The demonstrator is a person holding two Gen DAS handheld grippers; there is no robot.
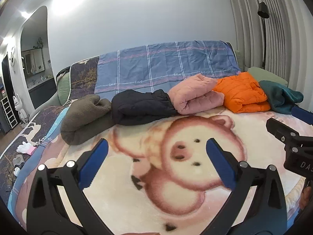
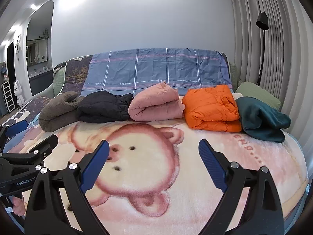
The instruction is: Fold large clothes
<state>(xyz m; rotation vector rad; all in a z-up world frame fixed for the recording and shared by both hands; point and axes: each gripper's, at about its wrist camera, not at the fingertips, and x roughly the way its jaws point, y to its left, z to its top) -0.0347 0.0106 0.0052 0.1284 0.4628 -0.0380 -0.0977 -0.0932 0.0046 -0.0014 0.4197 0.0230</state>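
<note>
Several folded garments lie in a row at the far side of the bed: a brown fleece, a black jacket, a pink jacket, an orange puffer jacket and a teal garment. My left gripper is open and empty above the bear blanket. My right gripper is open and empty above the same blanket. Each gripper shows at the edge of the other's view.
A blue checked sheet covers the headboard. A green pillow lies at the far right by the curtain and a black floor lamp. White gloves lie at the bed's left edge.
</note>
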